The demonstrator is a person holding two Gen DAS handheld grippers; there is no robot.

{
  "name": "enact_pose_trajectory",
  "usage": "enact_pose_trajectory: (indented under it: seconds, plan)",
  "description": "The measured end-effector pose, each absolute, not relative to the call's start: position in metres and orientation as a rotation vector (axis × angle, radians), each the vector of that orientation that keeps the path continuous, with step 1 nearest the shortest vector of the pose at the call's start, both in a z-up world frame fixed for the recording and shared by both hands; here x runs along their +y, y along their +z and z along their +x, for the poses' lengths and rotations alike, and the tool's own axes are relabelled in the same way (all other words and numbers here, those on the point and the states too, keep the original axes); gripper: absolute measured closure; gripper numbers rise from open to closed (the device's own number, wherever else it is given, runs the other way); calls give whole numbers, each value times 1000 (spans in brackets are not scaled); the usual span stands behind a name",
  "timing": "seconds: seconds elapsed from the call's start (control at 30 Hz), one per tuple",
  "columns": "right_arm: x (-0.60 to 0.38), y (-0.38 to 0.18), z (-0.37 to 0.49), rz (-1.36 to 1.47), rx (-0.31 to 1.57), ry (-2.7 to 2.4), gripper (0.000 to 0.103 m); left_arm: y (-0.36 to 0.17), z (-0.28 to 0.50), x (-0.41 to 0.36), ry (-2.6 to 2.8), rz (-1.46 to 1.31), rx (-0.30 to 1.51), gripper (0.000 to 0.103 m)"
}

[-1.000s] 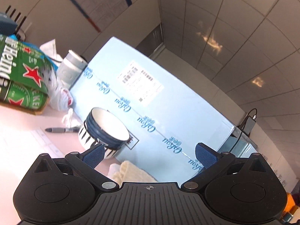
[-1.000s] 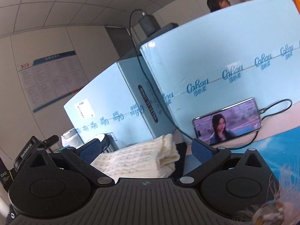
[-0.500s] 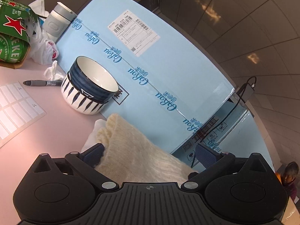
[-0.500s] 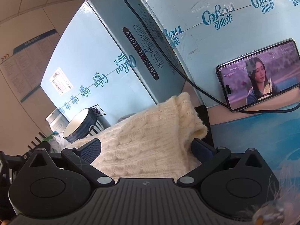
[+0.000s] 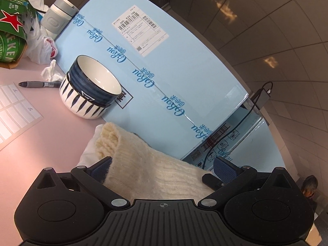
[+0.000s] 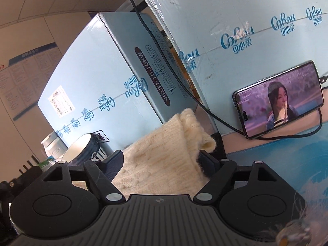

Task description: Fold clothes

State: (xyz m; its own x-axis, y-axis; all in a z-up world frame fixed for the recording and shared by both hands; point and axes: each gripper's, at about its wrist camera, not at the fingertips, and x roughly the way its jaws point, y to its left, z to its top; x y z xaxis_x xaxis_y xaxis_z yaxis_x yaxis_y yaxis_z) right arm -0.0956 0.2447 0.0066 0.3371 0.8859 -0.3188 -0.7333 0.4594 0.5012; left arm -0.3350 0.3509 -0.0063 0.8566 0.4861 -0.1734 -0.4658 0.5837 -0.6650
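cream sweater between both grippers

the cream knit sweater lies on the pink table, its lower part hidden behind each gripper body. the left gripper is spread around it. the right gripper has narrowed since half a second ago; whether its pads grip the knit cannot be told. the striped bowl stands beside the blue carton.

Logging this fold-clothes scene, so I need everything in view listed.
knit garment: one, cream, between the tools' fingers
bowls: two stacked, navy-white, table left
boxes: two, light blue, behind the table
phone: one, black, leaning on a box
marker: one, grey, beside bowls
tumbler: one, grey, far left
beer carton: one, green, far left
left tool: black, open
right tool: black, fingers against the knit
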Motion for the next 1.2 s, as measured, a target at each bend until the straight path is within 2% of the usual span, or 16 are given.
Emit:
enact_pose_trajectory:
  seconds: [0.1,0.2,0.27,0.33,0.4,0.53,0.77,0.83,0.9,1.07,1.2]
  plan:
    - [256,7,-102,187,580,1093,41,-7,-329,347,603,-710,12,0]
    - [252,6,-103,197,577,1097,56,-7,-322,343,649,-651,53,1]
    - [248,13,-105,208,544,1128,71,-8,-318,340,680,-612,79,11]
    - [242,23,-112,221,506,1177,76,-6,-317,336,725,-557,84,37]
    - [237,33,-121,238,479,1230,79,-5,-321,335,750,-527,63,57]
    - [226,53,-139,273,425,1334,82,-6,-338,340,717,-571,-47,71]
    - [187,80,-142,378,425,1472,83,5,-355,320,554,-464,-277,72]
    - [172,82,-132,408,459,1469,84,8,-349,316,506,-472,-265,83]
    - [156,81,-120,440,483,1452,85,12,-341,309,463,-471,-249,88]
    - [105,76,-87,523,536,1416,86,29,-305,263,390,-411,-179,89]
    - [55,75,-62,538,490,1352,86,37,-260,231,303,-403,-116,89]
